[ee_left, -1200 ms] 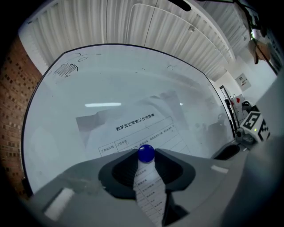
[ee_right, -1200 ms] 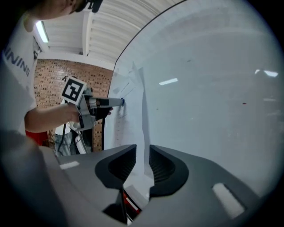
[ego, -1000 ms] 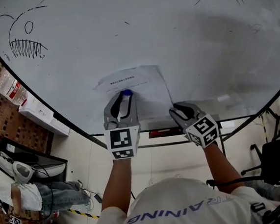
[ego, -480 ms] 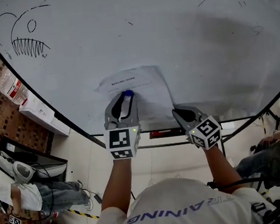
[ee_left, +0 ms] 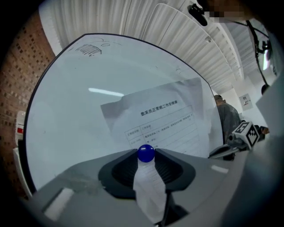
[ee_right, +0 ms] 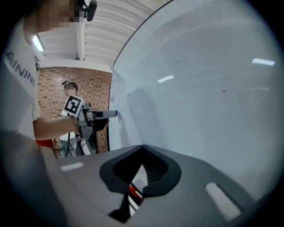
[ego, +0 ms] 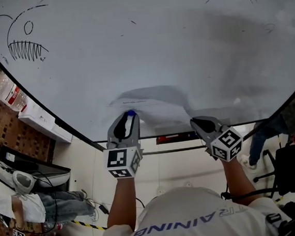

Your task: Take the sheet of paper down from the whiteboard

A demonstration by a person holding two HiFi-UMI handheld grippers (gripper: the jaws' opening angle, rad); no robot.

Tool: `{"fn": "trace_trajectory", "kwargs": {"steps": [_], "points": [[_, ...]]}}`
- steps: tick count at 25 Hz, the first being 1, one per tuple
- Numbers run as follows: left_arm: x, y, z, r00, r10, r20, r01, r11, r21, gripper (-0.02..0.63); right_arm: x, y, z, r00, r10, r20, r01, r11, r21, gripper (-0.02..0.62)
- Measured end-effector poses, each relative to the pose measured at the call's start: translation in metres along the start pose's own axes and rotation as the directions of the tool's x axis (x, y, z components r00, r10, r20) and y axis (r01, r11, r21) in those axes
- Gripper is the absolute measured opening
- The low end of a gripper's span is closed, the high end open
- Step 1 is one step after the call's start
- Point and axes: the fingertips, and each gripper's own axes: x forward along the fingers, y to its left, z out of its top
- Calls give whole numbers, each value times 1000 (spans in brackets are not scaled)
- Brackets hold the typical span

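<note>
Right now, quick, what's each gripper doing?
Left gripper: tongs closed on the blue magnet.
Right gripper: tongs closed; whether they pinch the paper cannot be told.

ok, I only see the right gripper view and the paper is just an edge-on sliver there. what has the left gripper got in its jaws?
Observer: The left gripper view shows the left gripper shut on a small blue ball, probably the magnet.
Operator: sheet still on the board?
Observer: The sheet of paper faces print side out on the whiteboard, just beyond the ball. I cannot tell whether anything pins it.
Operator: where's my right gripper relative to it?
Observer: In the head view the right gripper is close to the sheet's lower right corner, jaws together.
</note>
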Motion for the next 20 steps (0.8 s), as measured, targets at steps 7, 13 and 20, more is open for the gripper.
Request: {"fn": "trace_trajectory", "kwargs": {"steps": [7,13,20], "points": [[-55,22,-58,996,62,-66,-70,990,-126,129,-36,-14,-27,997,-65,-36,64,997,-32,8],[-86,48,-79,987,128,-101,-144,974,-174,129,-62,-31,-40,990,-132,-59,131,991,-21,8],[-87,52,-74,988,126,-83,-140,974,-177,129,-74,-31,-33,985,-165,-45,162,984,-74,8]]}}
